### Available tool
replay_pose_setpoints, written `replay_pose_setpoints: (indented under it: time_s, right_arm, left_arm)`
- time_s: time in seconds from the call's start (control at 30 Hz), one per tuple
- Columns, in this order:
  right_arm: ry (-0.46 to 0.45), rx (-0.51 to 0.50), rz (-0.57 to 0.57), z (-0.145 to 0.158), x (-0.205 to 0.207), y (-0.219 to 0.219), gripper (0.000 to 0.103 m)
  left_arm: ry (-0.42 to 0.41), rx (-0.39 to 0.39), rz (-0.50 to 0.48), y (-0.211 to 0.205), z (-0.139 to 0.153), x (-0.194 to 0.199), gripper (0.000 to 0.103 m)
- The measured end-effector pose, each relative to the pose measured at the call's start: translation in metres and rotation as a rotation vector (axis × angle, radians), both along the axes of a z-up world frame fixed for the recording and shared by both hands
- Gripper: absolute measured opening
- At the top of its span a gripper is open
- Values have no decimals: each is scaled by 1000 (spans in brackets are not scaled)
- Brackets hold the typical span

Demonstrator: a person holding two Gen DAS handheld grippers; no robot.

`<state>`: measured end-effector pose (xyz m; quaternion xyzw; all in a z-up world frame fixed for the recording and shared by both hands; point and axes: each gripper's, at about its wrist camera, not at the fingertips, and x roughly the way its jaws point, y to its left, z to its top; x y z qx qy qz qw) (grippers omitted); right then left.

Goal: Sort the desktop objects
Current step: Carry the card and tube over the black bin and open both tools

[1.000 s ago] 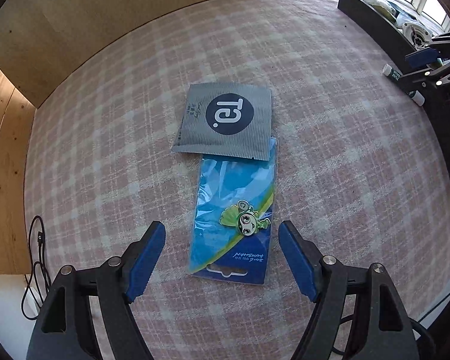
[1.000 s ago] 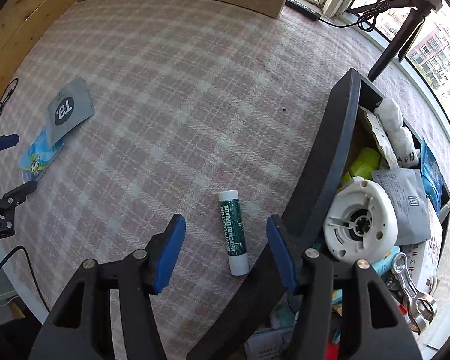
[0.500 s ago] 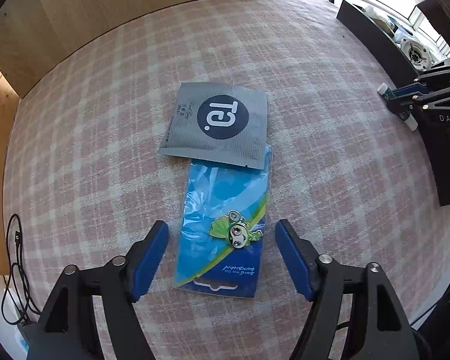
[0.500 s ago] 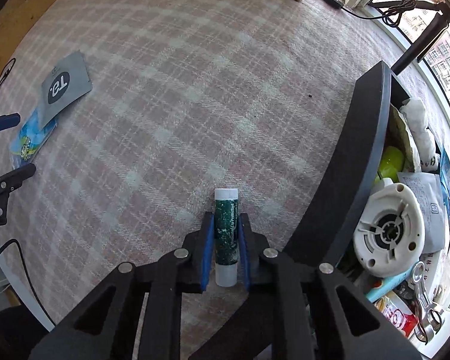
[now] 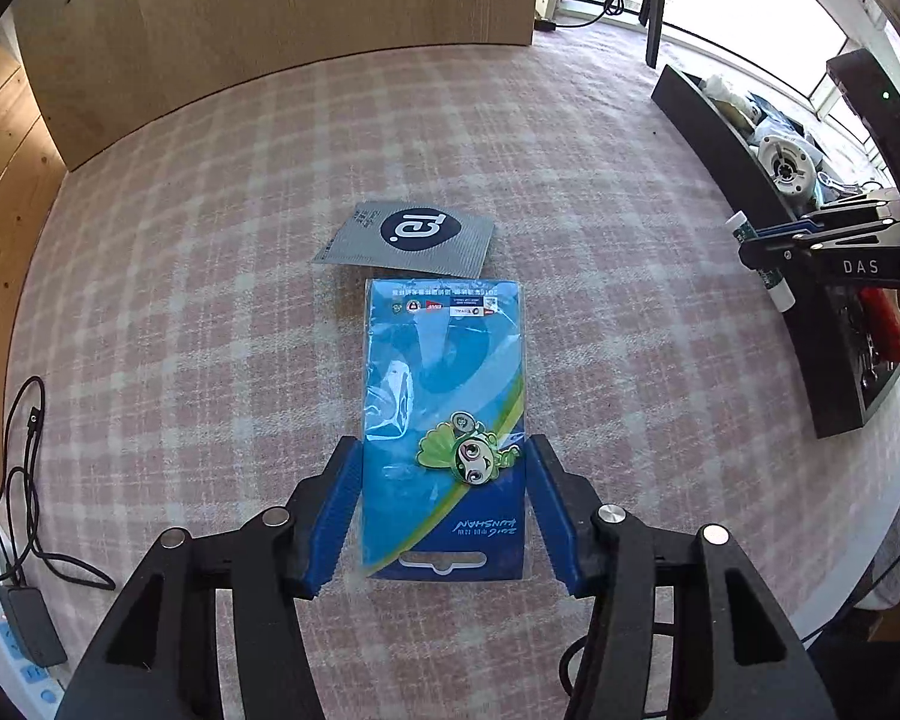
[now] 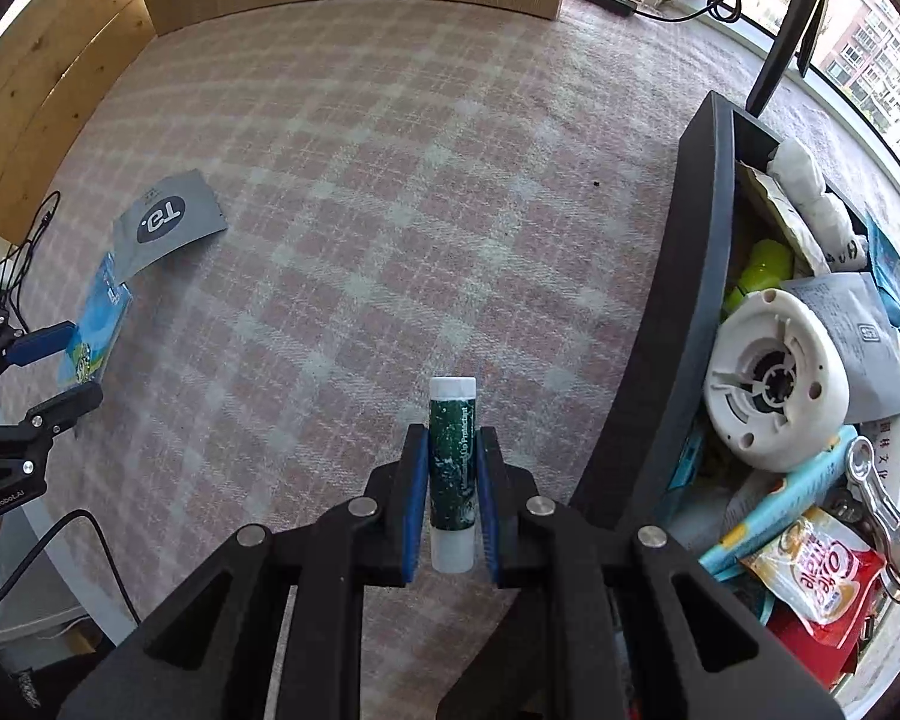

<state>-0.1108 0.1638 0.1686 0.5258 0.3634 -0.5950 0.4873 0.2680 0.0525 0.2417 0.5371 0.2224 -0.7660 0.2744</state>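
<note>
A blue pin card with a green mascot pin lies on the pink plaid cloth, and my left gripper is shut on its two long edges. A grey sachet lies just beyond it, apart from the card. My right gripper is shut on a green lip balm tube with white ends, held above the cloth beside the black bin. The right gripper with the tube also shows in the left wrist view. The left gripper shows in the right wrist view.
The black bin at the right holds a white round part, a metal rod, snack packets and papers. A tripod leg stands behind it. Wooden panels line the back and left. Cables and a power strip lie left of the table.
My left gripper moved onto the blue card and closed on its edges. My right gripper closed on the lip balm tube and lifted it off the cloth.
</note>
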Motion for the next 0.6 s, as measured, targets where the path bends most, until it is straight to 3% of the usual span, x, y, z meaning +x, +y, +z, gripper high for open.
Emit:
replay_pose_setpoints:
  time_s: [0.2,0.37,0.6]
  right_arm:
    - [-21,-58,-39,25,-9,16,16]
    - [-23,-114,-72,53,-17,32,16]
    - [11,-180,-151,79,-59,65,16]
  left_arm:
    - [38,-43,8,-12,34,7,52]
    - [75,-79,-43,-6,46,-32,52]
    - [123,-103,-133,15,64,-101,52]
